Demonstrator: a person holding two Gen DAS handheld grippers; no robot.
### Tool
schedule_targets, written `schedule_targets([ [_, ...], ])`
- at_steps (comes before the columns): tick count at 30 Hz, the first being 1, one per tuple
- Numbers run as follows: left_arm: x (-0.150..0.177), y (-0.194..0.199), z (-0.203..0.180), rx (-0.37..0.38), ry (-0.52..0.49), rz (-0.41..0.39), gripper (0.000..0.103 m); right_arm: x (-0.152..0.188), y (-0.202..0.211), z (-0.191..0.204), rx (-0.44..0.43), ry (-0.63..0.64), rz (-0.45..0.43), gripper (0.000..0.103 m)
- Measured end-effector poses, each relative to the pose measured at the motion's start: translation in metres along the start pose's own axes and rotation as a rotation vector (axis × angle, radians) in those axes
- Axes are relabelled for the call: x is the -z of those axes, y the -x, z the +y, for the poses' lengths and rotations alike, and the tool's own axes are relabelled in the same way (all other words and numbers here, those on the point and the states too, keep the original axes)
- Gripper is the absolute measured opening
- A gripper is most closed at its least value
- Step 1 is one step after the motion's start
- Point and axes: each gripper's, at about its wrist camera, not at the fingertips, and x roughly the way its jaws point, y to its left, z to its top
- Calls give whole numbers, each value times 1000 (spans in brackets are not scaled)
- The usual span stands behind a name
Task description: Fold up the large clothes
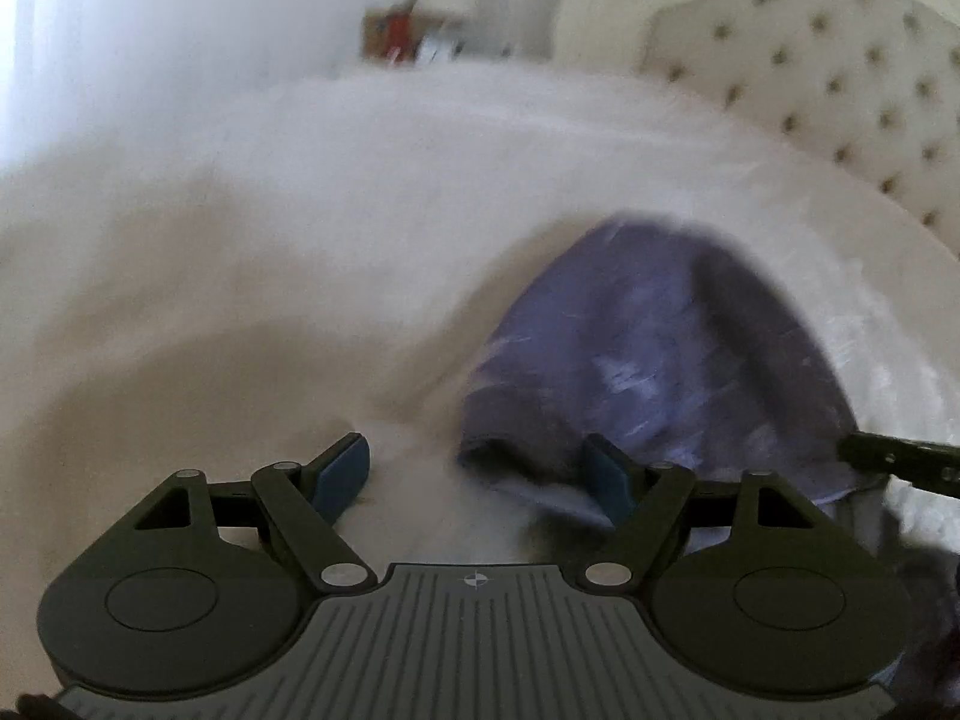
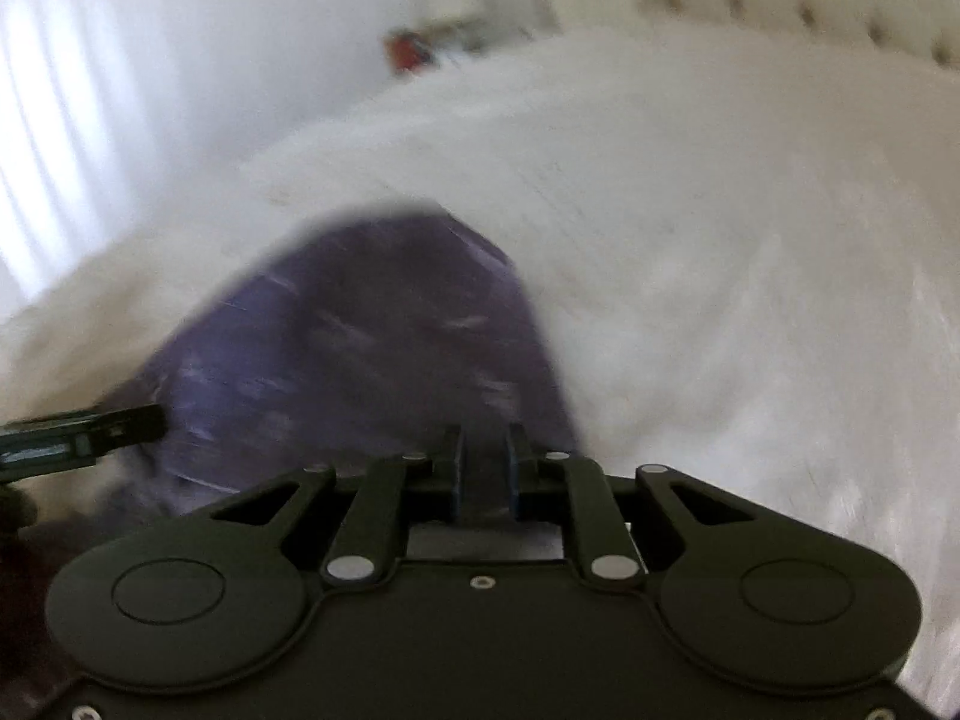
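A purple garment (image 1: 660, 360) with pale streaks lies bunched on a white bed cover (image 1: 300, 210). In the left wrist view my left gripper (image 1: 474, 471) stands open, its blue pads wide apart. The garment's near hem lies against the right-hand pad (image 1: 606, 474), and the other pad rests over bare cover. In the right wrist view my right gripper (image 2: 486, 468) is shut on the near edge of the purple garment (image 2: 360, 348), with a fold of cloth pinched between its narrow-set pads. Each gripper shows as a dark bar at the edge of the other's view. Both views are blurred.
A cream tufted headboard (image 1: 840, 78) rises at the back right. Behind the bed stands a small brown box with red items (image 1: 408, 36) against a white wall. Bright curtain folds (image 2: 54, 138) fill the left of the right wrist view.
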Motion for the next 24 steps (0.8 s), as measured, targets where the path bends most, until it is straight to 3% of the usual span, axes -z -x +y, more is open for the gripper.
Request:
schedule_targets([
  [2, 12, -2, 14, 52, 60, -48, 80, 8, -4, -13, -10, -37, 5, 16],
  [5, 22, 0, 9, 37, 34, -101, 80, 11, -1, -21, -39, -62, -5, 17],
  [7, 22, -3, 6, 16, 12, -100, 81, 11, 3, -20, -39, -35, -15, 29],
  [9, 22, -2, 10, 20, 17, -104, 81, 8, 11, -20, -53, -19, -33, 55],
  [11, 22, -2, 11, 25, 23, -107, 81, 4, 25, -21, -100, -32, -76, 63],
  [17, 24, -3, 5, 16, 13, -107, 82, -33, 38, -11, -109, -9, -138, 71],
  [24, 25, -3, 5, 17, 12, -109, 82, -74, -6, 13, -62, 20, -102, 78],
])
